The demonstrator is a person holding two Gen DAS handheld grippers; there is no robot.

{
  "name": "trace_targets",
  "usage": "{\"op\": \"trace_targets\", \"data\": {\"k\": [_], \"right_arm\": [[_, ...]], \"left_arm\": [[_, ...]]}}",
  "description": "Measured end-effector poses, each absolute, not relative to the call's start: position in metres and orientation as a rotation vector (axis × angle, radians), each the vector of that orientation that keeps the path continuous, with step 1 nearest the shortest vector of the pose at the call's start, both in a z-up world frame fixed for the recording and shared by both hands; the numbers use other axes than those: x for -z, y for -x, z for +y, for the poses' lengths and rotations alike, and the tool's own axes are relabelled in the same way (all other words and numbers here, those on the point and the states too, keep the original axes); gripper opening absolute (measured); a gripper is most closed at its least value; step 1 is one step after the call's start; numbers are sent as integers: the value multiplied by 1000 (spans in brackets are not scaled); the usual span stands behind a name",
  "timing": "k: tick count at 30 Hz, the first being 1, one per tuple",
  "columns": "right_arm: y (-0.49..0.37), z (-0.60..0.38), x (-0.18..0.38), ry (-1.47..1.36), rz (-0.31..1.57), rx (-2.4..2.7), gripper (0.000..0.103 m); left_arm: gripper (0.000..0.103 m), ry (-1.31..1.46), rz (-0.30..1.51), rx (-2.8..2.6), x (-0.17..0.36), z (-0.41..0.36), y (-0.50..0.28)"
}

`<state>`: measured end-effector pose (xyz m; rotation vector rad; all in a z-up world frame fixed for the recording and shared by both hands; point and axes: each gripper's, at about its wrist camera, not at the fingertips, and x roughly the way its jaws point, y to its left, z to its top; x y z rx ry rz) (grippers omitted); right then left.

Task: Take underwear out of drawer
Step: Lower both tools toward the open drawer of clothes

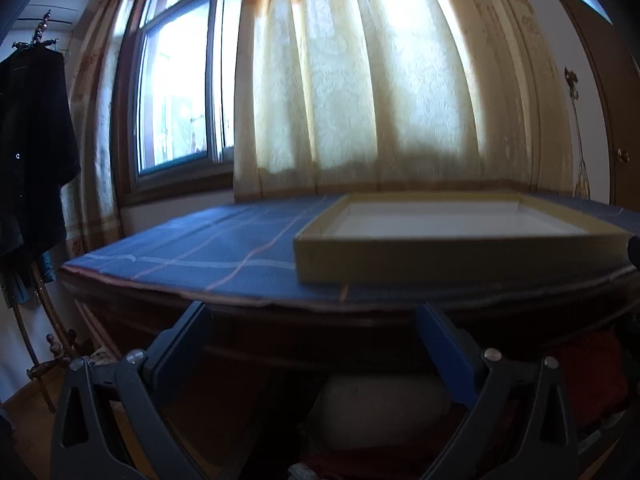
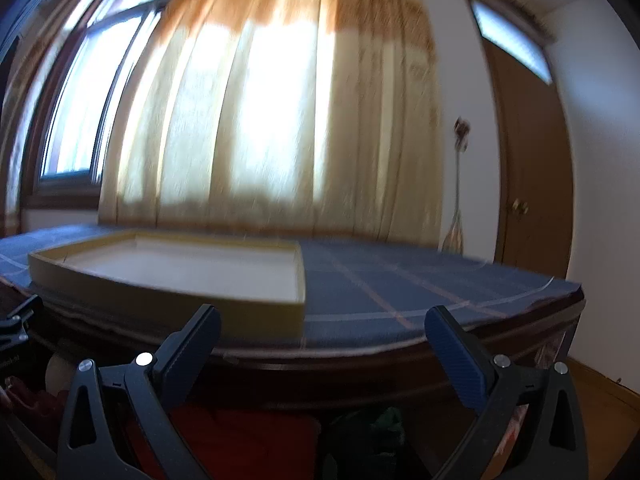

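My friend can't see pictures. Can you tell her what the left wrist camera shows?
The open left gripper points at a dark wooden dresser under a blue checked cloth. An empty shallow box sits on the cloth, with a sunlit curtain and window behind.

**Backlit room, blurred right view**

You face daylight pouring through the window and curtain, which glares white in the right wrist view. Everything below the worktop sits in deep shadow. Your right view smears with motion blur; fisheye bending and dark vignetting mark the edges.
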<state>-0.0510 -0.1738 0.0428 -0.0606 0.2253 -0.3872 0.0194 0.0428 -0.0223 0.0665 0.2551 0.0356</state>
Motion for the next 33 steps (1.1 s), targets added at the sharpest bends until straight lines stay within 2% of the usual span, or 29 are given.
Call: {"op": "trace_targets", "data": {"k": [3, 20, 33], "right_arm": [[49, -177, -46, 16, 329, 362, 103], [85, -175, -48, -78, 625, 185, 103], [105, -168, -49, -130, 711, 116, 103]], "left_arm": [[103, -53, 266, -37, 22, 48, -7], [103, -104, 362, -37, 23, 54, 38], [103, -133, 385, 10, 21, 57, 59]]}}
